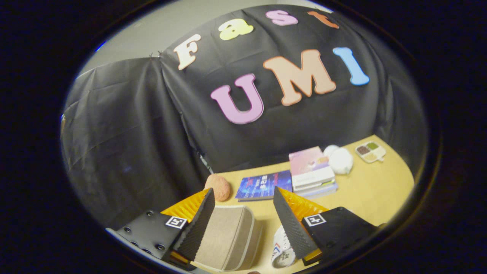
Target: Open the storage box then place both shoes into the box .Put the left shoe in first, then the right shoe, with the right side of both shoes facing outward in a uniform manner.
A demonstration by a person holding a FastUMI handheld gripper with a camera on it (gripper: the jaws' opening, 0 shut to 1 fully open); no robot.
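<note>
My gripper point(243, 203) is open, its two fingers spread wide above the wooden table point(373, 194), nothing between them. Under the gap and close to the left finger sits the beige fabric storage box point(228, 238); its lid looks closed. A white shoe point(283, 249) with red and blue marks lies just to the right of the box, partly hidden behind the right finger point(291, 224). I cannot tell which shoe of the pair it is.
Beyond the fingers lie a blue book point(262, 185), a stack of books with a pink cover point(312, 171), a pinkish round lump point(218, 187), a white round object point(339, 160) and a small divided tray point(371, 151). Black cloth walls the table's far side.
</note>
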